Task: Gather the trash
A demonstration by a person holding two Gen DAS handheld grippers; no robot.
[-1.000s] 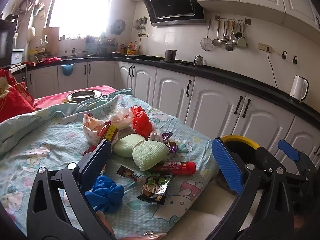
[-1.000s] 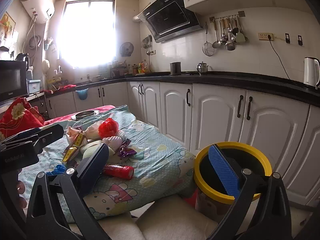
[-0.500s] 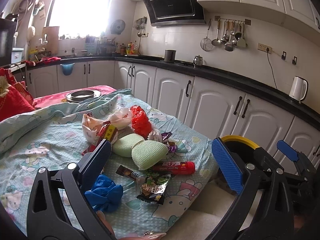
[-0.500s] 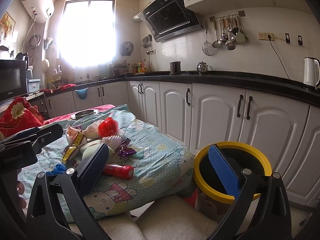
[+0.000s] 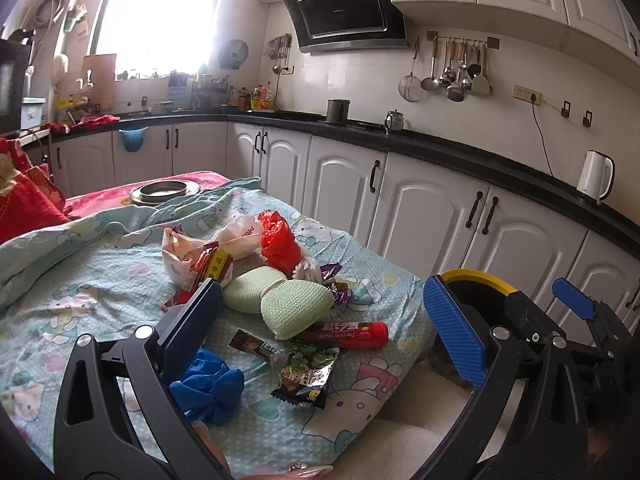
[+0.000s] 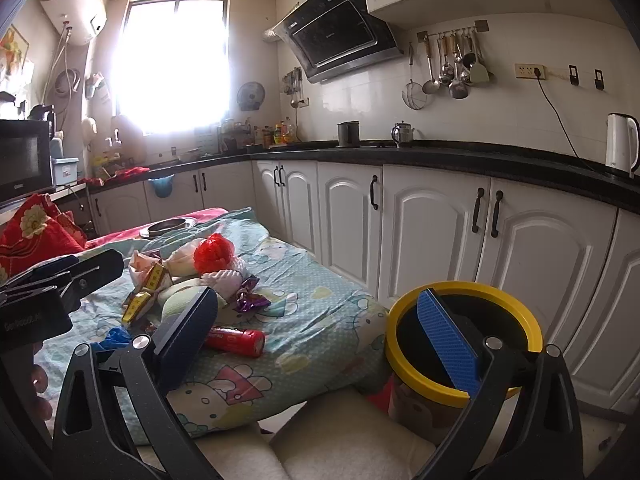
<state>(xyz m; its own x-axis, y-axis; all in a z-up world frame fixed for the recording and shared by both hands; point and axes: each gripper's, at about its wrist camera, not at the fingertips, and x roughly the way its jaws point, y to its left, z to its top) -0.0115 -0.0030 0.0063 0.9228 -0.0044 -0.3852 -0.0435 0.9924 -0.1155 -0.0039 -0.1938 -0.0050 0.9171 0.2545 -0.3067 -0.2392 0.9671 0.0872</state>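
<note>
Trash lies on a table under a light blue cartoon cloth [image 5: 72, 300]: a crumpled blue glove [image 5: 208, 388], a dark green snack wrapper [image 5: 306, 374], a red tube [image 5: 348, 330], two green sponges [image 5: 296, 306], a red plastic bag [image 5: 278, 244] and a white bag [image 5: 188, 250]. A bin with a yellow rim [image 6: 404, 320] stands at the table's right end. My left gripper [image 5: 320, 336] is open and empty, above the near trash. My right gripper [image 6: 320, 340] is open and empty, between table and bin. The red tube [image 6: 236, 338] shows there too.
White cabinets [image 6: 432, 236] under a black counter [image 6: 440, 156] run behind the table and bin. A metal dish [image 5: 164, 190] sits at the far end on red cloth. A white kettle [image 6: 620, 142] stands on the counter. A pale cushion [image 6: 340, 440] lies below the table edge.
</note>
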